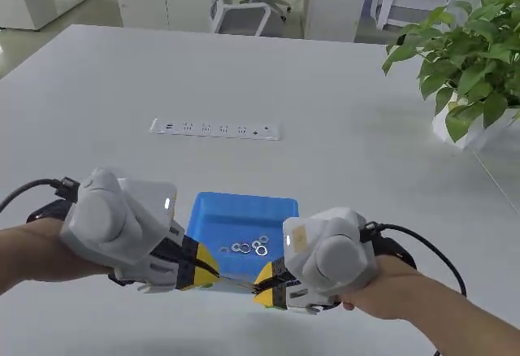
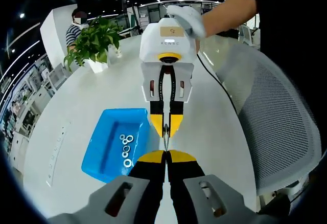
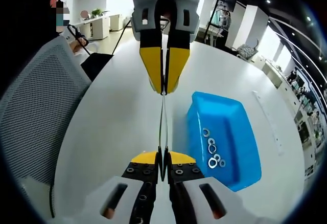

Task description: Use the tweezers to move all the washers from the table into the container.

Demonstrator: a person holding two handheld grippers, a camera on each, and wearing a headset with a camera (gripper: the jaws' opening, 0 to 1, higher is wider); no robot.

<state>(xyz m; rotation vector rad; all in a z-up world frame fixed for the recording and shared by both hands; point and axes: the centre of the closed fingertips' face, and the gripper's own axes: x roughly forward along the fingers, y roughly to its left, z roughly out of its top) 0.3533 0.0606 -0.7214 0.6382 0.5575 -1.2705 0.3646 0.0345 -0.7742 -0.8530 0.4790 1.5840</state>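
Beyond the container [image 1: 244,214], a power strip [image 1: 215,128].

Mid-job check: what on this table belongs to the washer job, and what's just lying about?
Job: tweezers, gripped by left hand-held gripper and right hand-held gripper; washers in blue container.
Lying about: power strip; potted plant.

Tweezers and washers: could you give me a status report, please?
Left tool, right tool both shut on thin metal tweezers. Silver washers inside blue plastic container. Nothing blocking.
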